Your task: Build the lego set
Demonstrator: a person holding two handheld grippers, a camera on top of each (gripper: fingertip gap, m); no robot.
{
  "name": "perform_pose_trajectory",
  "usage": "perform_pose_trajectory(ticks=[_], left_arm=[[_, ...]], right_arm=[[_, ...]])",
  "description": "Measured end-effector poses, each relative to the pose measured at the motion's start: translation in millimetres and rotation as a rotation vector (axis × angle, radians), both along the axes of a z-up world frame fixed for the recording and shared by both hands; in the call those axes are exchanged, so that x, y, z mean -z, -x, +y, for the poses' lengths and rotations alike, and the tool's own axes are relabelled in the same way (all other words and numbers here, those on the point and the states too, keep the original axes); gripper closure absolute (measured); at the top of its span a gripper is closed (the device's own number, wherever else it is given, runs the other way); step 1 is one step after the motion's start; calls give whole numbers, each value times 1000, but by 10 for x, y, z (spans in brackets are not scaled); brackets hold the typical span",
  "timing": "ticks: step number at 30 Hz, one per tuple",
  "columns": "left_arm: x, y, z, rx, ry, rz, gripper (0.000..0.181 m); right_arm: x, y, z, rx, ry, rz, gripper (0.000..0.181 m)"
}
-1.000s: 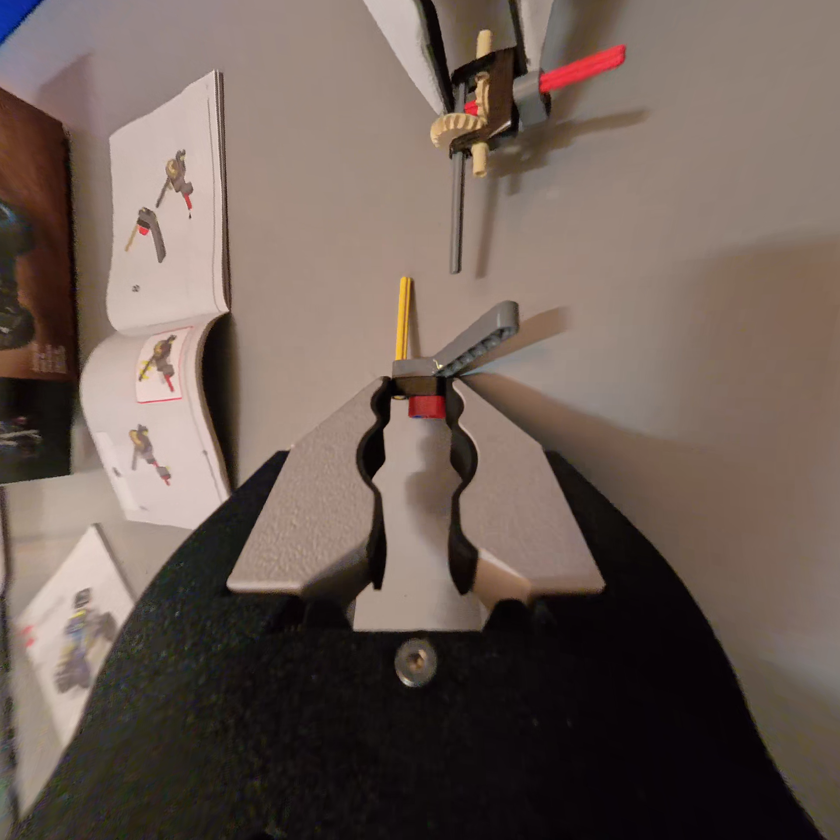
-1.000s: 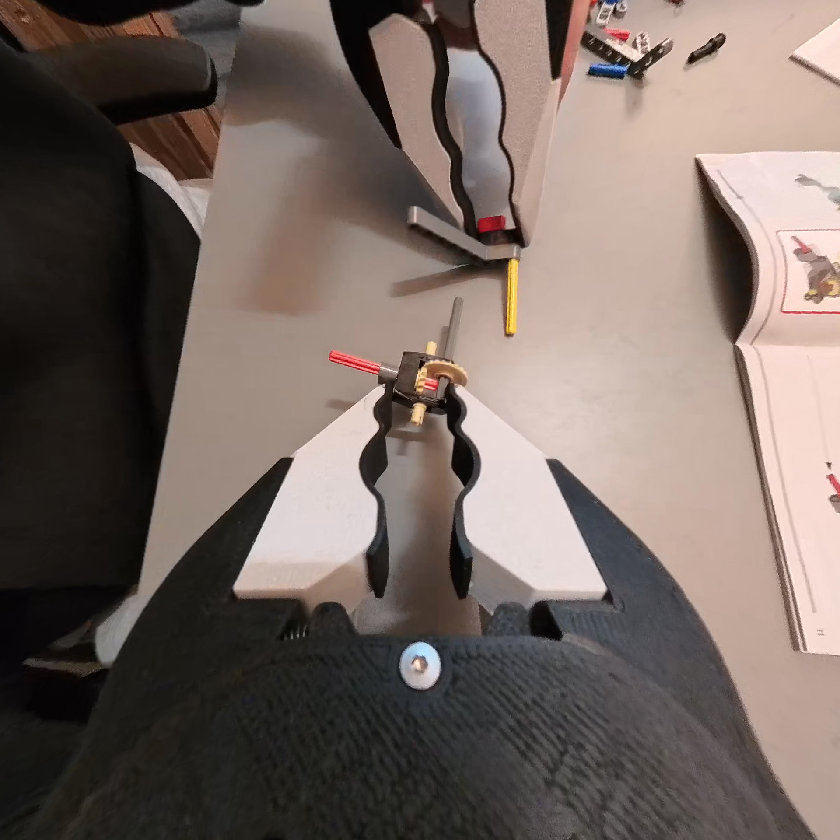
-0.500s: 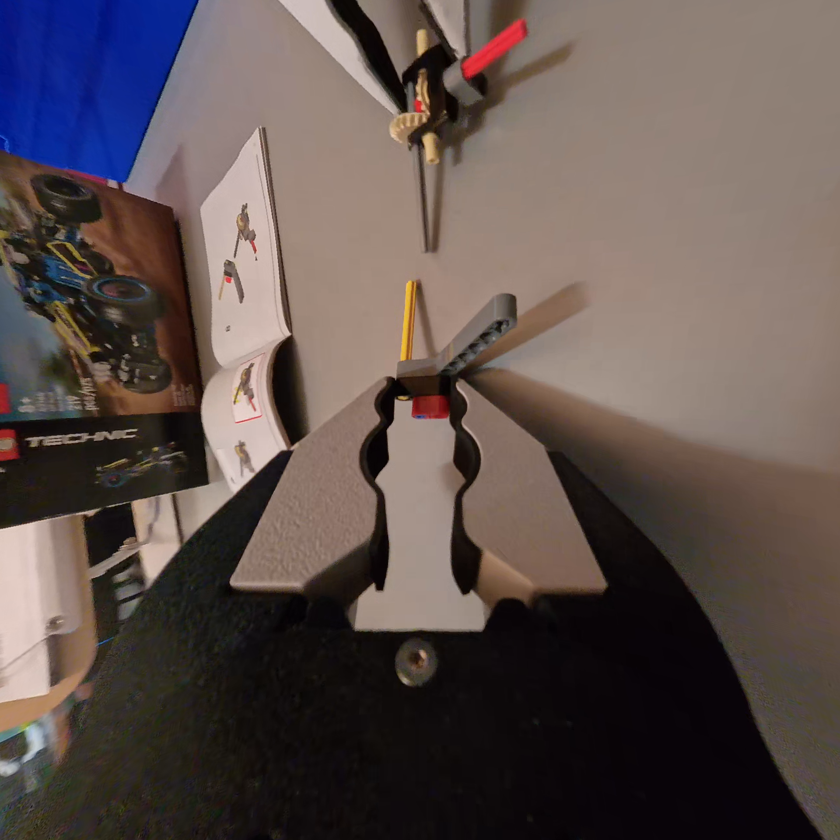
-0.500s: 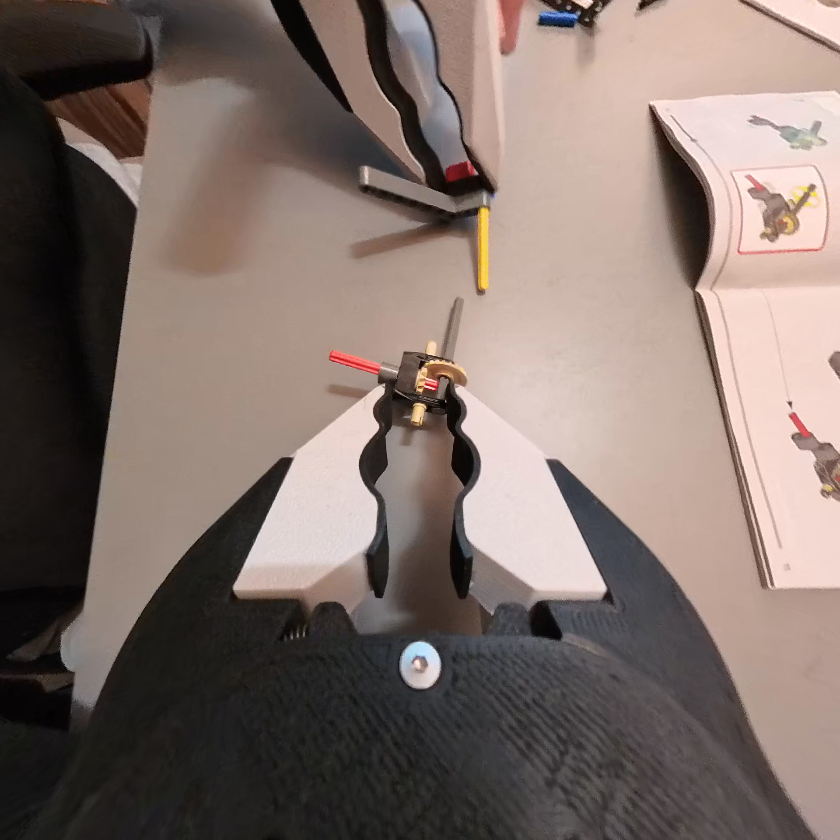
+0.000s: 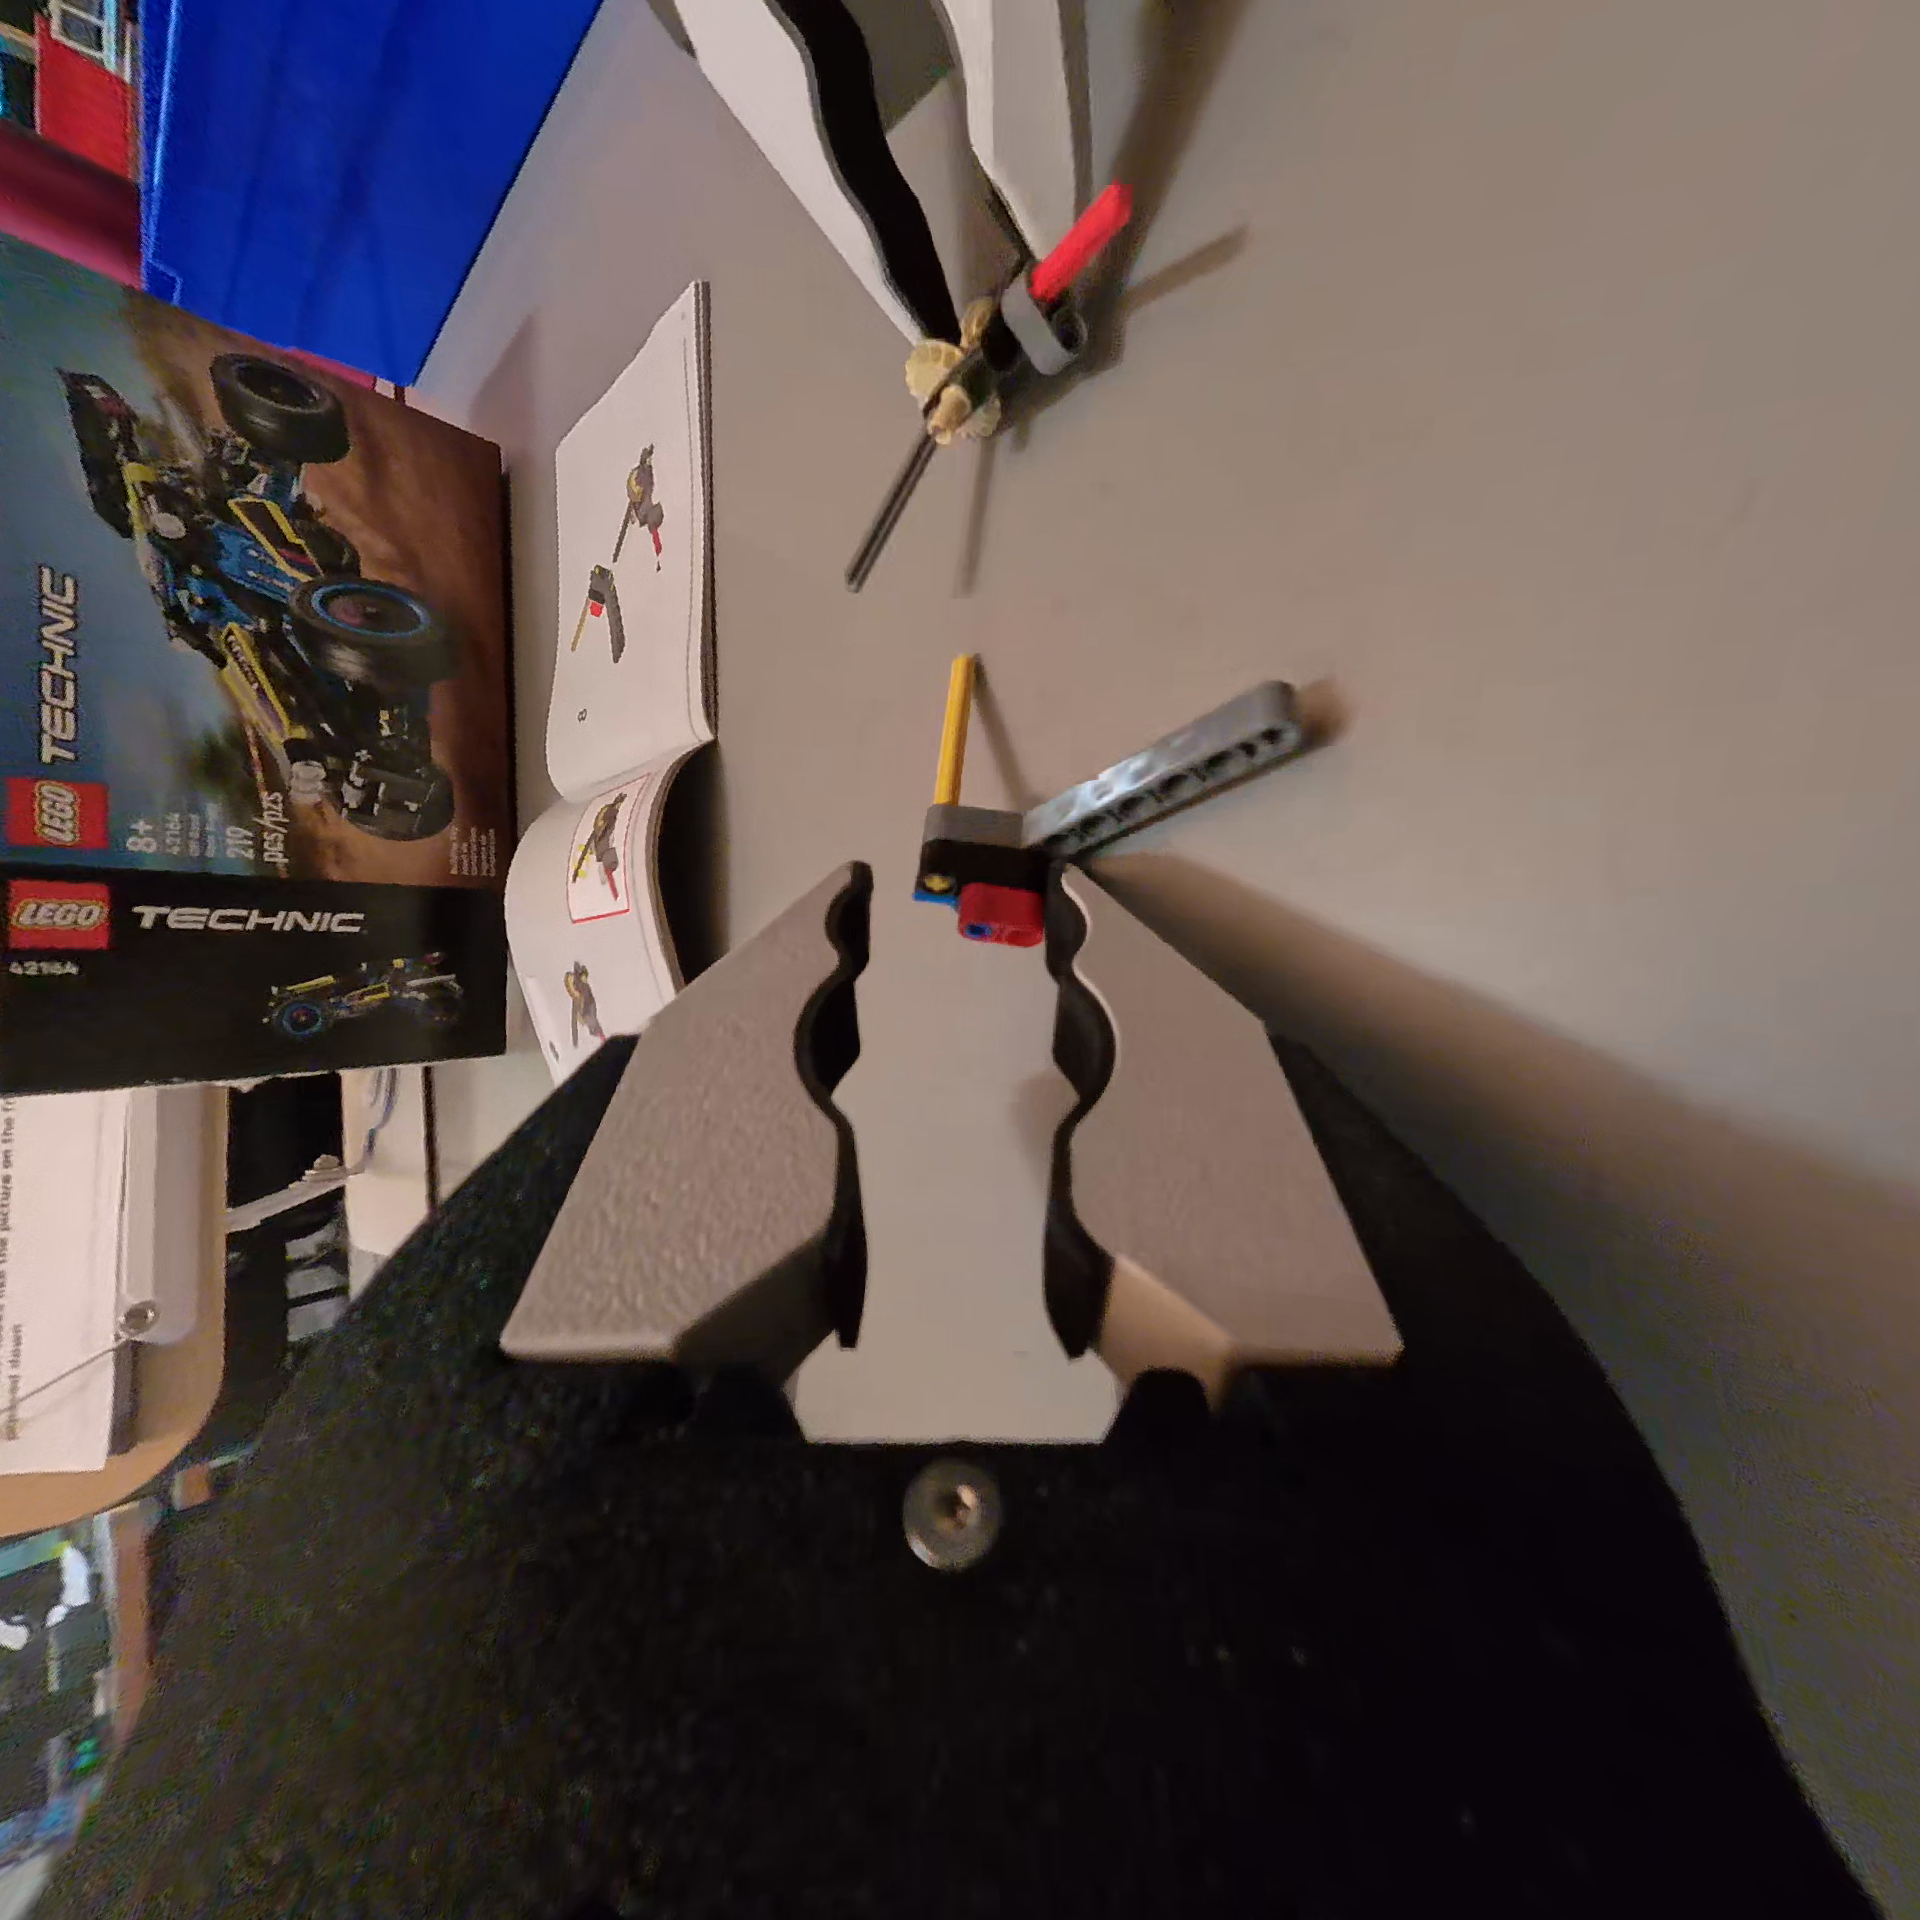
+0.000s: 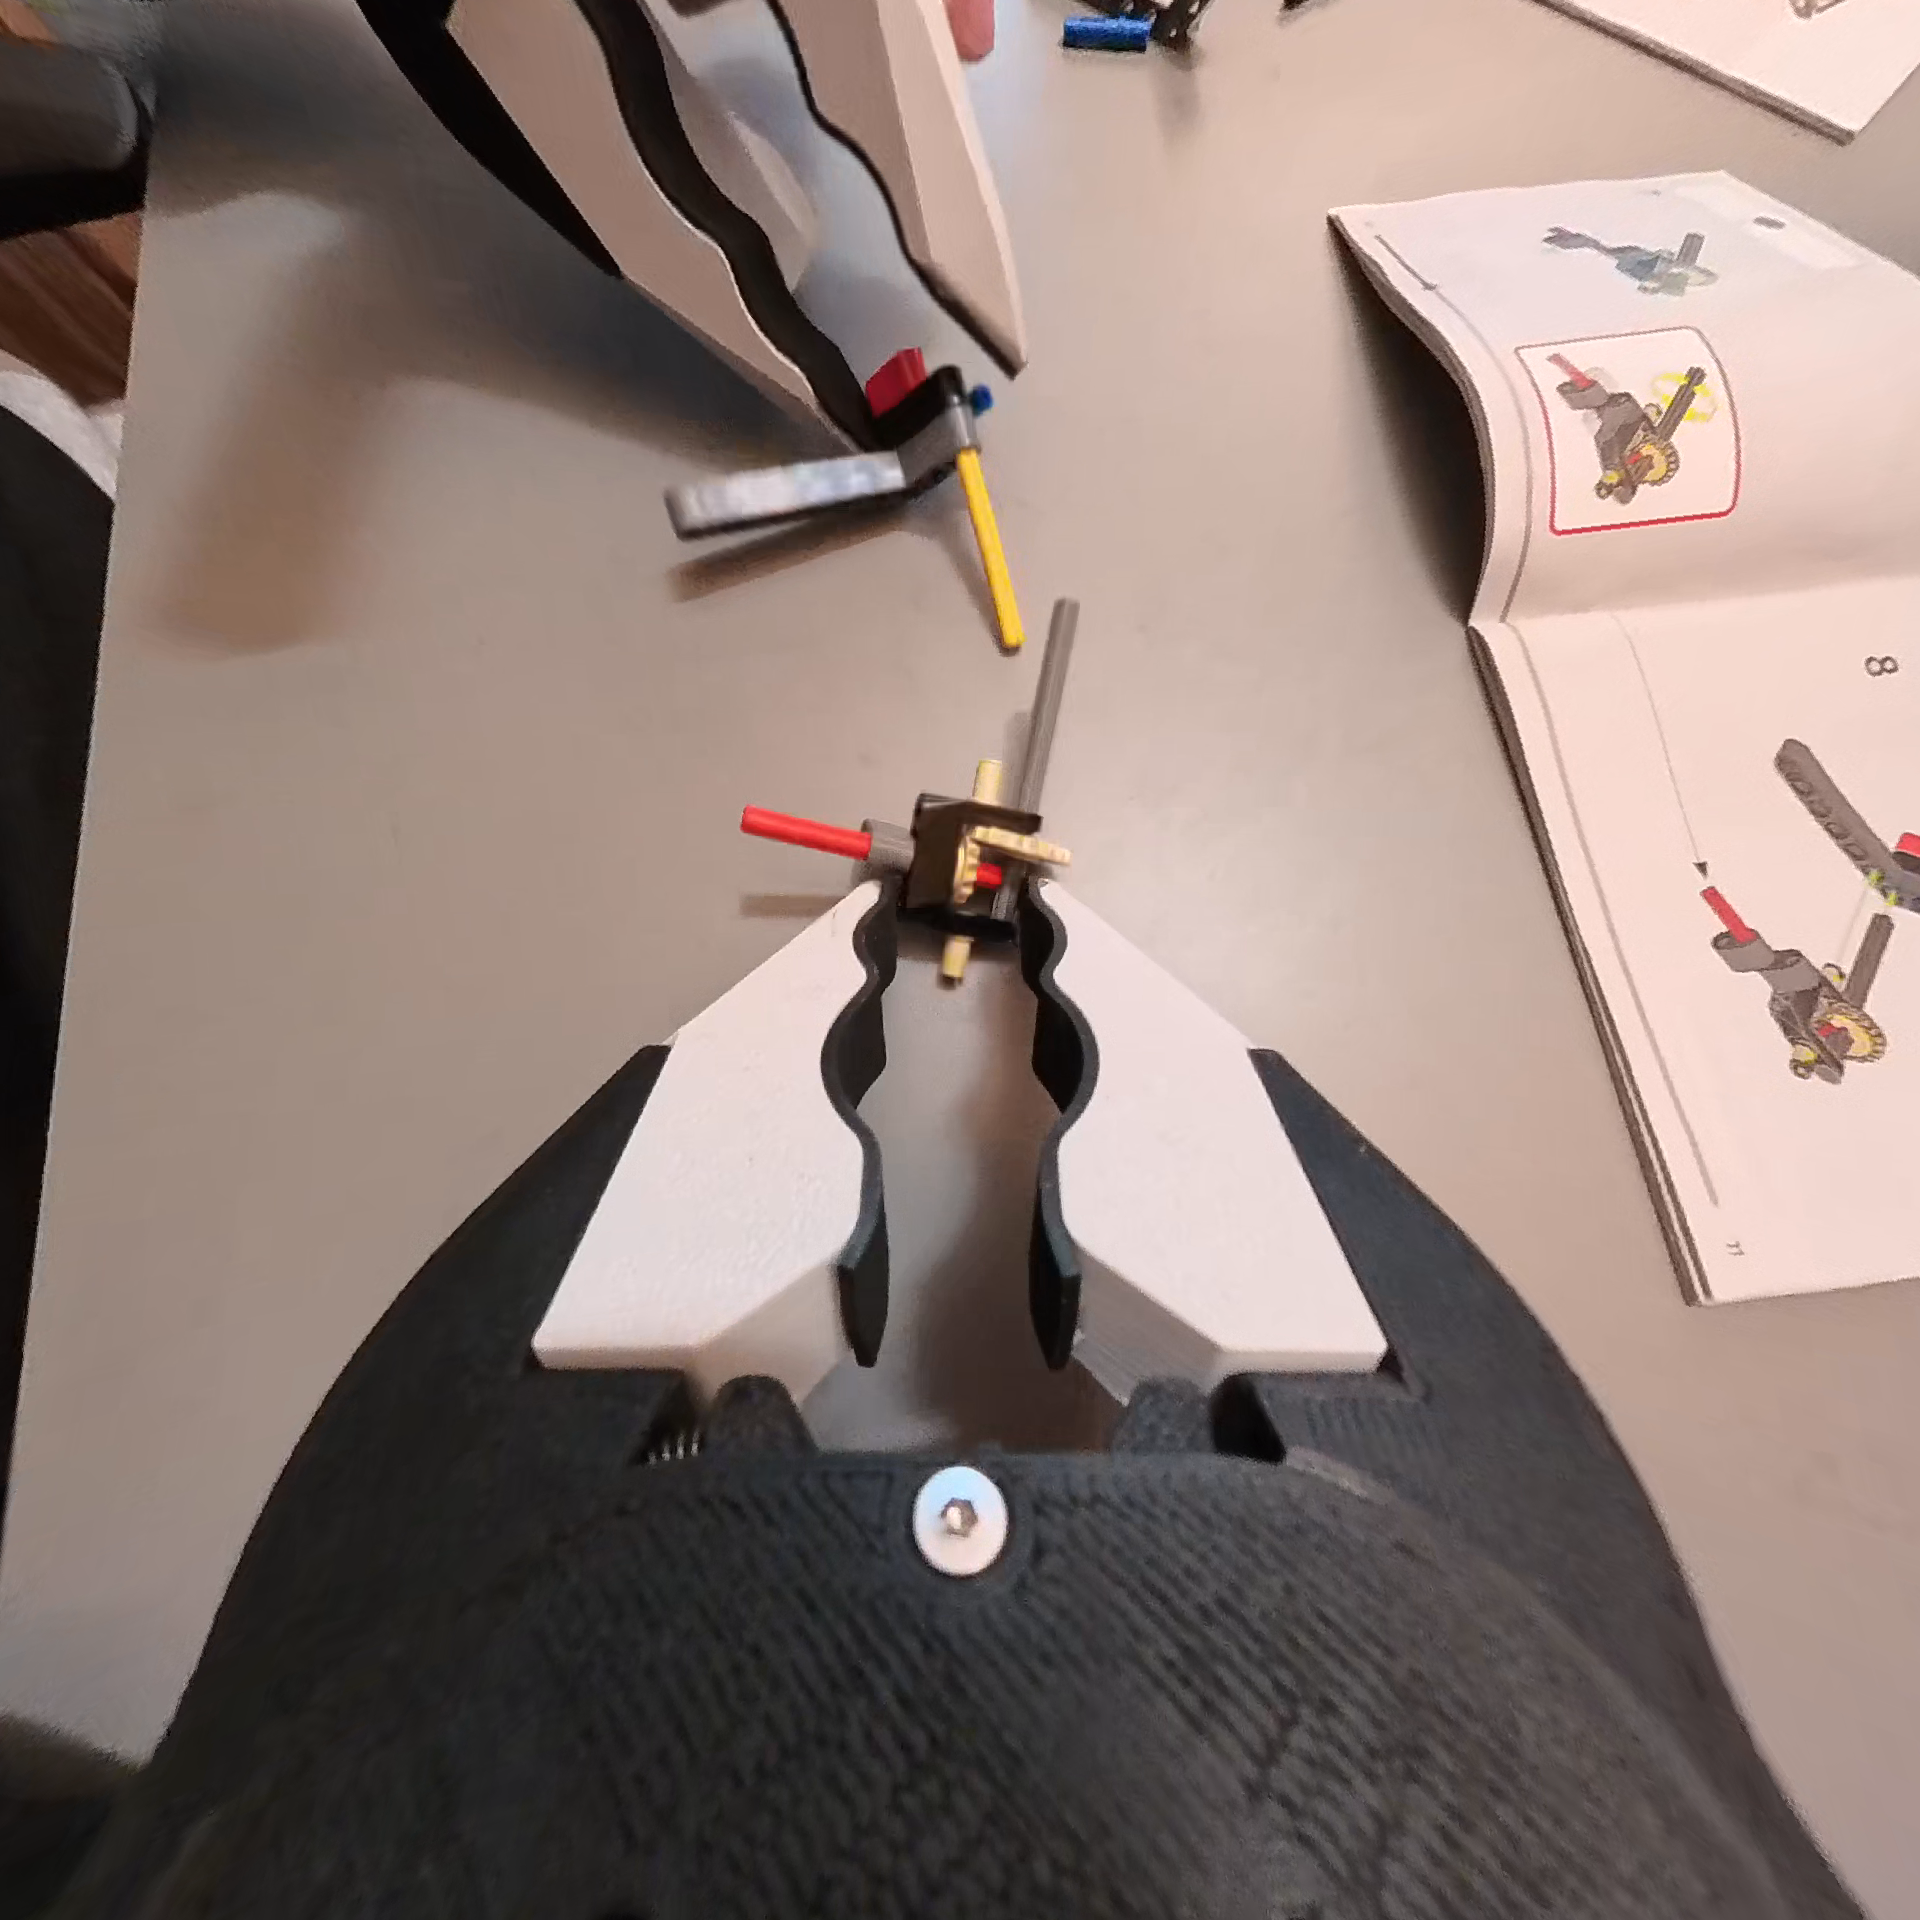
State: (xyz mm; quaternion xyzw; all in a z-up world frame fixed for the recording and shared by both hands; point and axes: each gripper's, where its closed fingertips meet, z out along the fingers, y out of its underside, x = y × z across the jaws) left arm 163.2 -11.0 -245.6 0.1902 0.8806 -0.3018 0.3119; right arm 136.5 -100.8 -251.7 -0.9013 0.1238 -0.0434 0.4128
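Observation:
My left gripper [image 5: 958, 881] is open. A small assembly [image 5: 982, 883] of a grey beam [image 5: 1174, 774], a yellow axle [image 5: 953, 727] and black, red and blue pieces lies between its fingertips. It touches the right finger, with a gap to the left one. It also shows in the right wrist view [image 6: 914, 436], under the left gripper [image 6: 935, 384]. My right gripper [image 6: 956, 894] is shut on a gear assembly [image 6: 966, 847]: a black frame, tan gears, a red axle and a long grey axle. It holds this just above the grey table [image 6: 416, 831], and it also shows in the left wrist view [image 5: 977, 353].
An open instruction booklet [image 6: 1683, 644] lies right of the right gripper and shows in the left wrist view [image 5: 634, 582]. The set's box [image 5: 249, 665] stands beyond it, with a blue bin [image 5: 343, 156] behind. Loose pieces [image 6: 1101, 26] lie at the far edge. A person's dark clothing borders the left edge. About 10 cm separates my left fingertips from my right.
My left gripper's jaws have opened and no longer clamp the beam assembly. Both grippers have turned and come closer together. The right gripper still holds the gear assembly.

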Motion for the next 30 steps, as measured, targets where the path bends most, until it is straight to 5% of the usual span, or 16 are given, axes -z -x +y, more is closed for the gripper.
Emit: perform_pose_trajectory(ticks=[5,12,16,22,30], left_arm=[[-46,2,95,-85,68,72,142],[-53,180,362,-366,337,427,134],[-270,35,485,-494,497,230,150],[-227,-122,587,-616,473,158,145],[-257,-142,610,-624,535,274,145]], right_arm=[[8,-4,41,-13,-12,-20,160],[30,-1,60,-25,5,-36,160],[31,1,60,-26,11,-57,160],[21,10,58,-29,25,-134,160],[26,12,49,-39,19,-102,160]])
